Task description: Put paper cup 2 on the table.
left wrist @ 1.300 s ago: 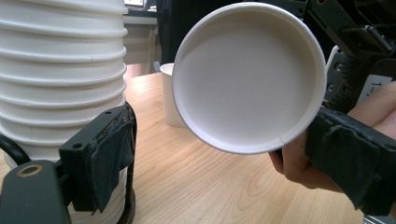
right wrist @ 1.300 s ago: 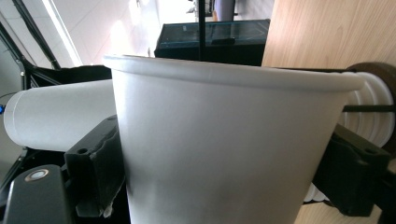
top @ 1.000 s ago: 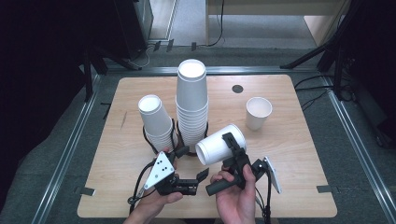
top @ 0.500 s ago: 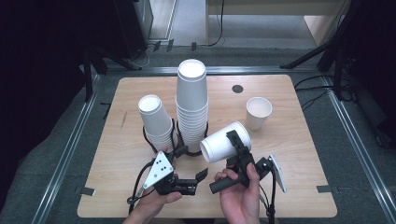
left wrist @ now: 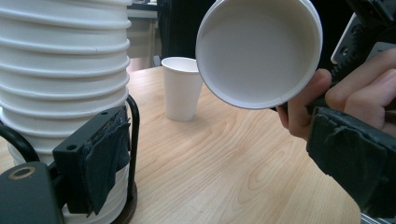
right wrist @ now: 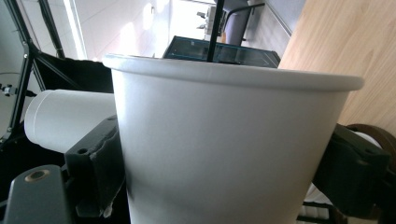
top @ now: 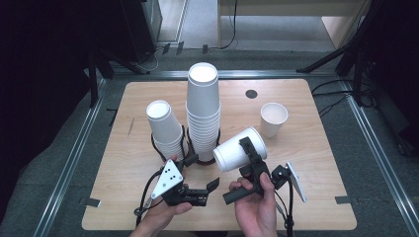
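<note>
The left gripper [top: 210,187] has just let its jaws open, empty, leaving the paper cup [top: 239,149] pinched sideways by the right gripper [top: 252,153], freed from the stack [top: 203,116].

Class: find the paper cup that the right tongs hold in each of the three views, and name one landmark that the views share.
High view: the held cup lies tilted at centre, right of the tall stack.
Left gripper view: upper right, its mouth facing the camera.
Right gripper view: centre, between the jaws.
Shared landmark: the tall stack.
</note>
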Tool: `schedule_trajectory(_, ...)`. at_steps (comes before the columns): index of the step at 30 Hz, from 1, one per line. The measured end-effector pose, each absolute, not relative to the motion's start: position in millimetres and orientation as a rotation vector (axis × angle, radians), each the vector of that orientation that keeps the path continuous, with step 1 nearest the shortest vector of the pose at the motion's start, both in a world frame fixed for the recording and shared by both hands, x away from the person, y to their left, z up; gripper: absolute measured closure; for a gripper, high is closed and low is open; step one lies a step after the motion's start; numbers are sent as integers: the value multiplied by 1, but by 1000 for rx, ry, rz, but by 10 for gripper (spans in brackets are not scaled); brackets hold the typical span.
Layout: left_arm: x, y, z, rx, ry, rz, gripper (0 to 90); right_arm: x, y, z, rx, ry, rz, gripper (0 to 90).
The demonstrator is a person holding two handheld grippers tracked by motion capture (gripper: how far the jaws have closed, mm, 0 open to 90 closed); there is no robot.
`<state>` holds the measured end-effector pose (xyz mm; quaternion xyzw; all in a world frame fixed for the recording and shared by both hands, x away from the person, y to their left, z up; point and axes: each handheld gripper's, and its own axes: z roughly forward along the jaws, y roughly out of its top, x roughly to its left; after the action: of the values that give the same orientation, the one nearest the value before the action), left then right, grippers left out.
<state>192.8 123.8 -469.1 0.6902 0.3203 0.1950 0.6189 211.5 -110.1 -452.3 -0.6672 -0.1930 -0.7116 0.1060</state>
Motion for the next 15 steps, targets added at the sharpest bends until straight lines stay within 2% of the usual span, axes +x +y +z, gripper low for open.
schedule_trajectory(15, 194, 125, -469, 1590, 745, 447, 66, 212, -112, -452, -2006, -670, -2152, 137)
